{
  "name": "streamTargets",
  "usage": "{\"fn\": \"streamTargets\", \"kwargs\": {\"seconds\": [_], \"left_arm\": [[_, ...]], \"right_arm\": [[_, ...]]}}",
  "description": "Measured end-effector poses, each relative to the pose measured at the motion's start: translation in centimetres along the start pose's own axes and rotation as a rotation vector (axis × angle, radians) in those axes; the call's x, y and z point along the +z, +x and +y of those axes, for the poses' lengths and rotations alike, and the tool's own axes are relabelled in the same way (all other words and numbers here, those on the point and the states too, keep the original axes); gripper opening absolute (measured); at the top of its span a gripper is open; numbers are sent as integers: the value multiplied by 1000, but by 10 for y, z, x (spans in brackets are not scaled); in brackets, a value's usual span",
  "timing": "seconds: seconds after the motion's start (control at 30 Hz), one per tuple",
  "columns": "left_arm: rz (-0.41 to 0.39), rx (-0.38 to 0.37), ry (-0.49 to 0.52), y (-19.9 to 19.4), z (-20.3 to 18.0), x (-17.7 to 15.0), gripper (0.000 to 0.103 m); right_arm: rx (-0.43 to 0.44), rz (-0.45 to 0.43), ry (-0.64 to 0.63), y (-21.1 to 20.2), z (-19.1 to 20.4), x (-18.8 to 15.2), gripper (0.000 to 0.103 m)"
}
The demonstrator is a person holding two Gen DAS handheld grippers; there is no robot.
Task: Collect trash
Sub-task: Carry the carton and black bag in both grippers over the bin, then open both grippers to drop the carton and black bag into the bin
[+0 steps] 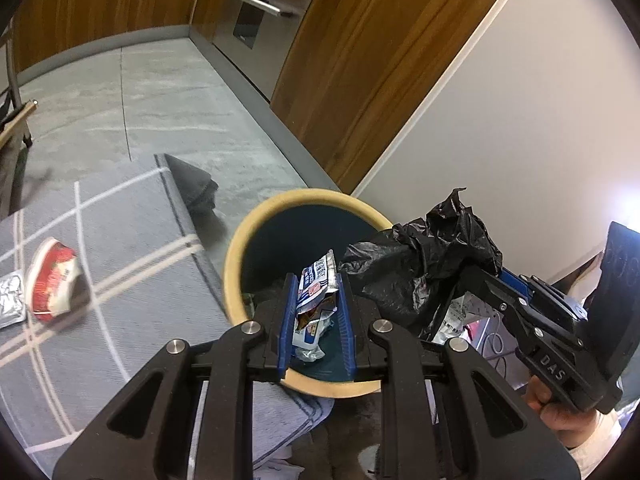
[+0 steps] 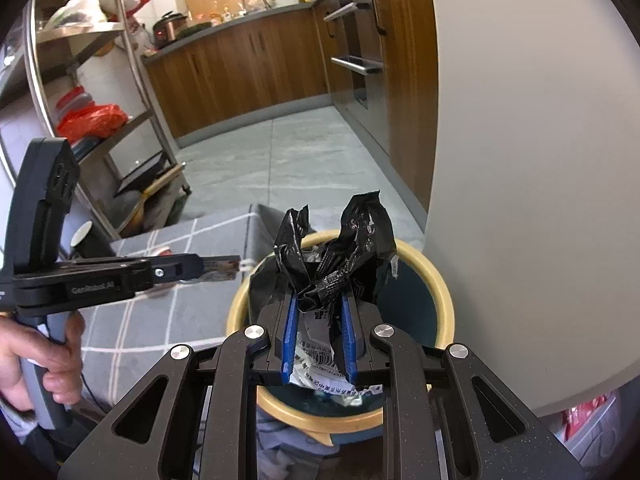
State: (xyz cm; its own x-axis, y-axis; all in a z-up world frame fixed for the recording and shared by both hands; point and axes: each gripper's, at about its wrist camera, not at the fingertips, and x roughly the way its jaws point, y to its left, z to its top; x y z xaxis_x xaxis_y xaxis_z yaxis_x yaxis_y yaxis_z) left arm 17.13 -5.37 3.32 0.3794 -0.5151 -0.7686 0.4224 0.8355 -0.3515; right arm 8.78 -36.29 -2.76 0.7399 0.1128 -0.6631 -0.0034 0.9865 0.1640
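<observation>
The left claw, black-armed with two smooth blue pads, pinches one crinkled snack wrapper, glossy foil printed in blue, white and red, and holds it over the mouth of the bin. The bin is a single round tub with a thick, matte cream rim and a dark teal inside, and it sits directly beneath and just ahead of this claw.

To the right of the left claw, the right claw is clamped on one crumpled black plastic bag, thin and shiny with sharp creases. A piece of white printed packaging is caught between the same two blue pads below the bag. This bundle also hangs over the bin's opening.

Far to the left of the left claw, on a grey woven cloth crossed by pale lines, lie two more pieces of trash: one squashed red-and-white paper cup lying on its side, and beside it one flat silver foil sachet. In the right wrist view, one dark paper cup stands upright beyond the left claw. The floor is grey stone tile, and the cabinets are warm wood grain.
</observation>
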Motion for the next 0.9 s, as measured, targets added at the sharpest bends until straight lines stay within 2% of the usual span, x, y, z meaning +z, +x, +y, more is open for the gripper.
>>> {"fn": "streamTargets", "kwargs": {"seconds": [0.33, 0.57, 0.6, 0.8, 0.9], "left_arm": [[84, 22, 6, 55, -4, -3, 19], [124, 23, 6, 74, -6, -9, 21], [126, 23, 6, 74, -6, -9, 23], [105, 13, -14, 63, -2, -7, 51], [93, 17, -17, 57, 0, -6, 55]], "right_arm": [[-18, 45, 17, 9, -9, -6, 21], [-16, 79, 37, 19, -16, -9, 21], [-16, 81, 39, 21, -16, -10, 21], [-12, 87, 36, 24, -16, -11, 21], [-12, 92, 40, 25, -18, -11, 22]]}}
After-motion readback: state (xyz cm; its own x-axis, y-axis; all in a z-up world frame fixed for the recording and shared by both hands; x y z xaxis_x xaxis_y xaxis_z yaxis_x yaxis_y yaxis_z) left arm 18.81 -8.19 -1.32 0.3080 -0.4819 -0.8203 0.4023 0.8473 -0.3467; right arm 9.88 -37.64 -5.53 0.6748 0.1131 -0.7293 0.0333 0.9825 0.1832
